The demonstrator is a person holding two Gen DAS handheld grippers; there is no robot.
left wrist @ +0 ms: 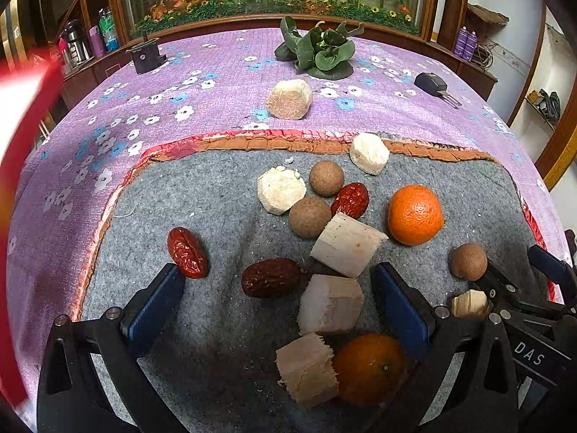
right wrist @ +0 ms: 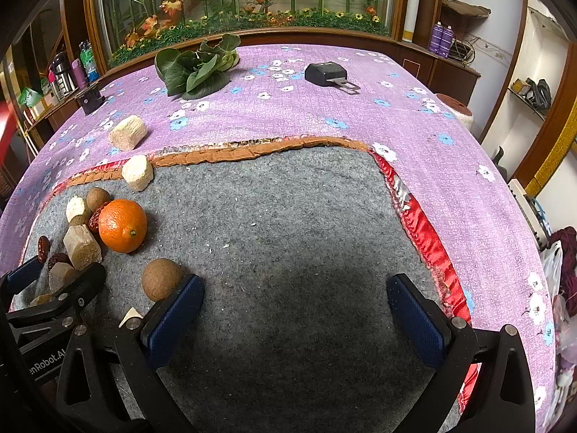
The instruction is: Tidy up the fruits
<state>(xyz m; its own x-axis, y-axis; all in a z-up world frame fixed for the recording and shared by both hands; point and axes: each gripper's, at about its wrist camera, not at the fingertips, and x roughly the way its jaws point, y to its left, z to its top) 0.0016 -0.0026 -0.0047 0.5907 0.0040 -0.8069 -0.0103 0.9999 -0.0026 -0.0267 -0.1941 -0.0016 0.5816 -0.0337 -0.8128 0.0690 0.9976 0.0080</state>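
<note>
A fuzzy, matt grey felt mat edged in shiny red satin lies over woven purple floral cloth. On the felt, the orange looks glossy and dimpled, the red dates wrinkled, and the cut cane pieces fibrous.

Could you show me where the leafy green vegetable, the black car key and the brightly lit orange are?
Leafy green vegetable [left wrist: 317,48], left wrist view, middle leaves.
Black car key [right wrist: 325,73], right wrist view, plastic head.
Brightly lit orange [left wrist: 414,214], left wrist view, peel centre.

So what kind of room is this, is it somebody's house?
Probably a room in a home. The table wears a purple flowered tablecloth, a wooden cabinet behind holds a glassed display of fake plants and flowers, and thermos flasks stand on a side shelf.
</note>
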